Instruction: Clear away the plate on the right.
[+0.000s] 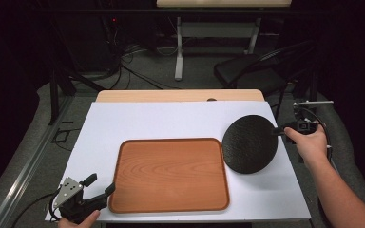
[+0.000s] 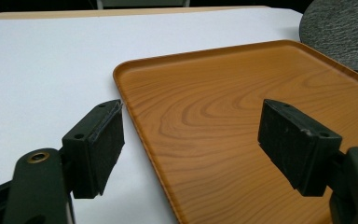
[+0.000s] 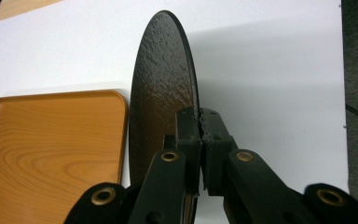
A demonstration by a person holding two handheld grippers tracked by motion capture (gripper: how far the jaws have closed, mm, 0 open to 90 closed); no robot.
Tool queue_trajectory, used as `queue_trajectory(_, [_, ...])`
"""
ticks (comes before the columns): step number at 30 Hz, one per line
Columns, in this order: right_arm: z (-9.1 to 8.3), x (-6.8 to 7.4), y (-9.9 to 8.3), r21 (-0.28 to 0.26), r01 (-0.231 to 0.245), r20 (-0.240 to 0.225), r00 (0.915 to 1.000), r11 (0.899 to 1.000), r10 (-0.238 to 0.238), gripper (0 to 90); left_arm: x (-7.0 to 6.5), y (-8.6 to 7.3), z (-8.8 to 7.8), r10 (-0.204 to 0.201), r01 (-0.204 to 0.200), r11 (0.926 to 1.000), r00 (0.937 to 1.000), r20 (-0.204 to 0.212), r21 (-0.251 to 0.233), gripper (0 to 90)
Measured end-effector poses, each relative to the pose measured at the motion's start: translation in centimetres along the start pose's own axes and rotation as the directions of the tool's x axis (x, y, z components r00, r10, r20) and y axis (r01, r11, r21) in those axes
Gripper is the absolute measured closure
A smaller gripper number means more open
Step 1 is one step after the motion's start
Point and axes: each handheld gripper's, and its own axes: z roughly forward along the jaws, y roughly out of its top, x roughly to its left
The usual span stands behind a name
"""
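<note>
High view shows my right gripper [image 1: 279, 130] with fingers clamped on the right rim of the black round plate [image 1: 249, 143], just right of the wooden tray [image 1: 171, 175], while my left gripper [image 1: 100, 186] waits open at lower left.

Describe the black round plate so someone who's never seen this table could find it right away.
Start at the white table, then the wooden tray on it. Just past the tray's right edge, the right gripper pinches the rim of a black round plate. It is dark, circular and rough-textured, whereas the tray is rectangular and orange-brown.
</note>
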Motion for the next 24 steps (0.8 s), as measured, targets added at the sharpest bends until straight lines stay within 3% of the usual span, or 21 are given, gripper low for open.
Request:
queue_trajectory(6, [-0.9, 0.7, 0.9, 0.0, 0.002, -0.01, 0.9999, 1.0, -0.002, 87.5, 0.0, 0.0, 0.0, -0.003, 0.003, 1.0, 1.0, -0.001, -0.001, 22.8])
queue_trajectory(12, [-2.5, 0.3, 1.2, -0.017, -0.023, -0.05, 0.9985, 1.0, 0.023, 87.7, 0.0, 0.0, 0.0, -0.003, 0.003, 1.0, 1.0, 0.0, -0.001, 22.7])
queue_trajectory(24, [-3.5, 1.4, 1.0, -0.007, 0.017, -0.045, 0.9989, 1.0, -0.017, 87.6, 0.0, 0.0, 0.0, -0.002, 0.002, 1.0, 1.0, -0.001, -0.002, 22.7])
